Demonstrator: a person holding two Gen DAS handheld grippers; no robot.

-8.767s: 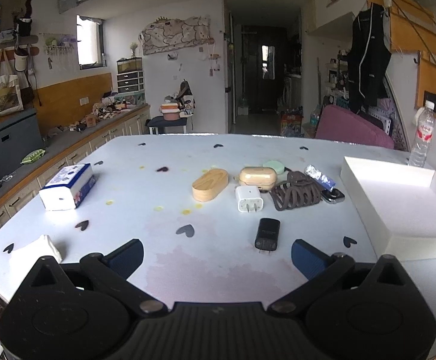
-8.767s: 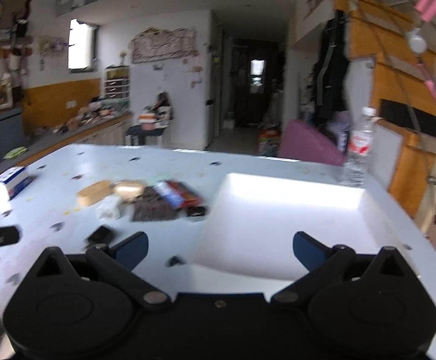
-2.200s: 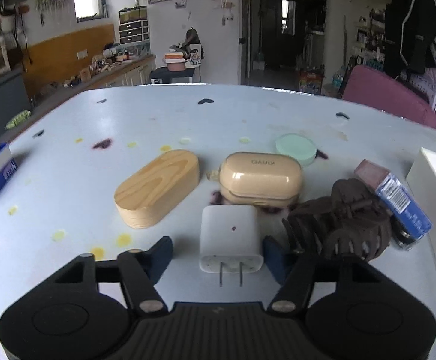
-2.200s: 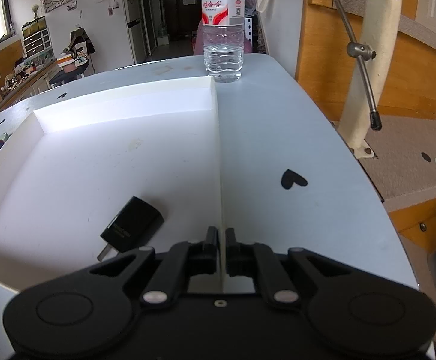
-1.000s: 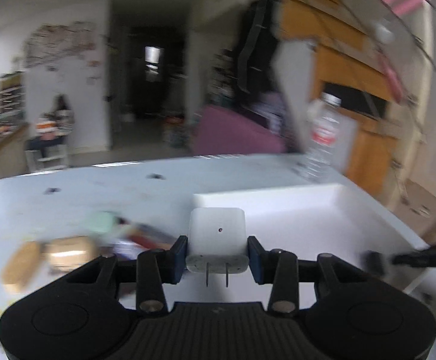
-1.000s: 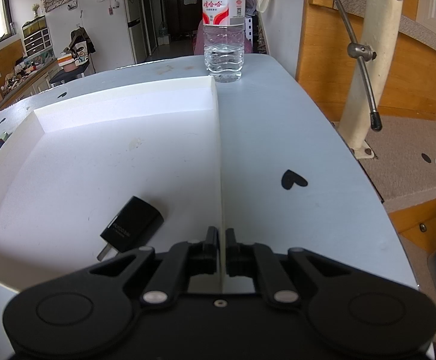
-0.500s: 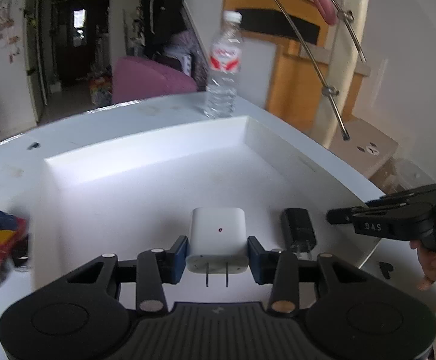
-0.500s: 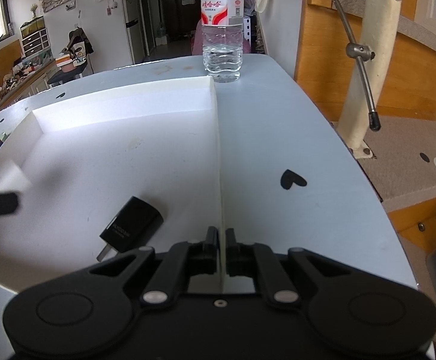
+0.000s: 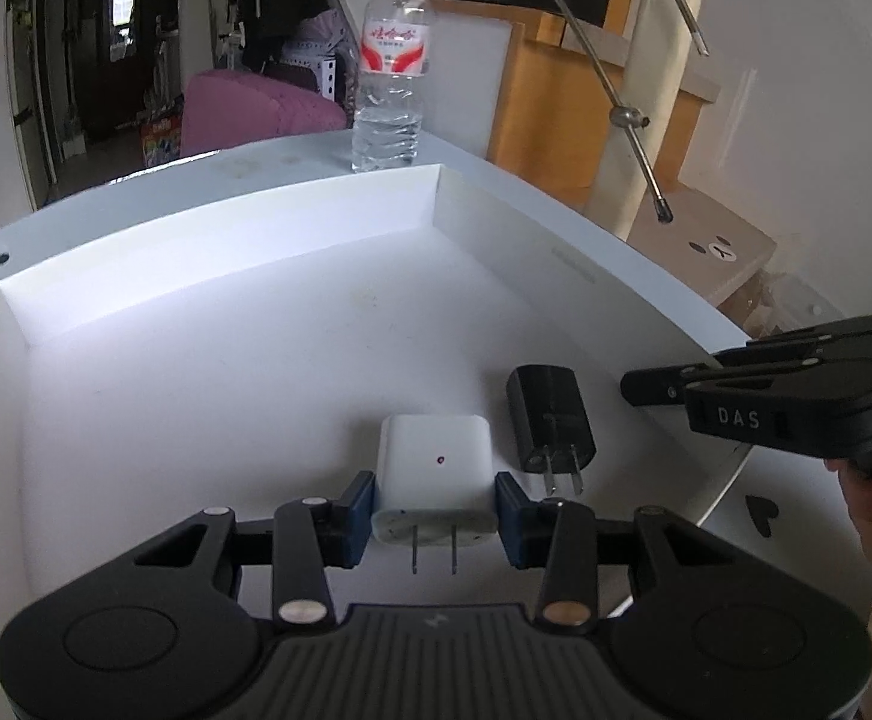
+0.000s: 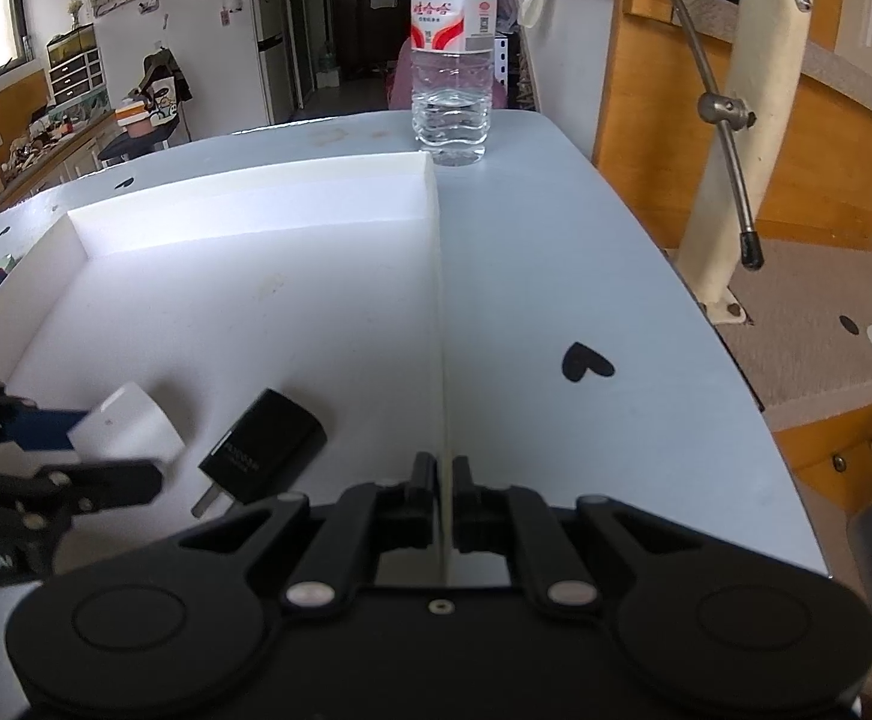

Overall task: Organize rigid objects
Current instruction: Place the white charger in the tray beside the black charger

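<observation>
While left claw (image 9: 434,510) grips white charger (image 9: 434,468), prongs toward camera, right claw (image 10: 445,495) pinches tray wall (image 10: 439,324)

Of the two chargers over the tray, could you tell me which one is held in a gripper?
The white charger, clamped by the left gripper; the black charger lies loose beside it.

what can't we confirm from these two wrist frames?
- Whether the white charger touches the tray floor: left wrist view, left gripper hides its underside.
- Black charger label: both views, too small.
- Tray's near wall: right wrist view, right gripper body covers it.
- Items left on the table: outside both views.
</observation>
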